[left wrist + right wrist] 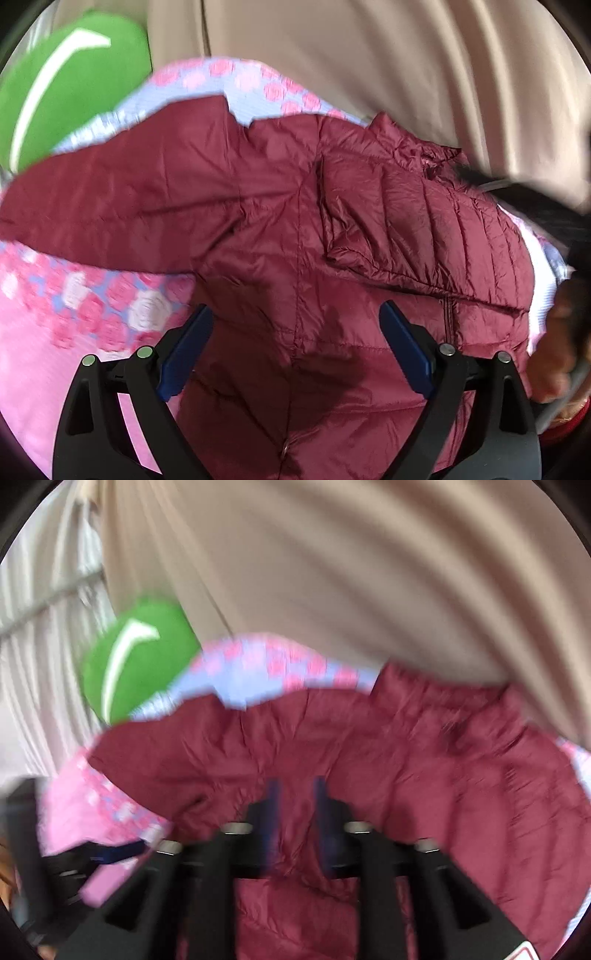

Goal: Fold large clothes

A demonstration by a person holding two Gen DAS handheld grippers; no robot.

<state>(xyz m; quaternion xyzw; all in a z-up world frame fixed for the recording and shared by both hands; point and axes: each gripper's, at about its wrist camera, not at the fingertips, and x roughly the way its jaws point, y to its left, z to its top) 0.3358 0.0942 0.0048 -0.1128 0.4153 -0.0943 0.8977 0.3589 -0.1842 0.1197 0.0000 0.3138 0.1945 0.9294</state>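
A maroon puffer jacket (258, 206) lies spread on a pink floral bedsheet (74, 314). One quilted sleeve (424, 229) is folded over its right half. My left gripper (295, 306) hovers over the jacket's lower middle, jaws wide open, nothing between the blue pads. In the right wrist view the jacket (424, 760) fills the lower half. My right gripper (296, 782) is blurred just above its near edge, pads apart with a narrow gap and jacket cloth showing in that gap. The left gripper (107, 856) appears at the lower left of that view.
A green cushion (74, 74) (140, 657) sits beyond the bed's far left corner. Beige curtains (369, 55) (332, 572) hang behind the bed. A hand (554, 350) shows at the right edge of the left wrist view.
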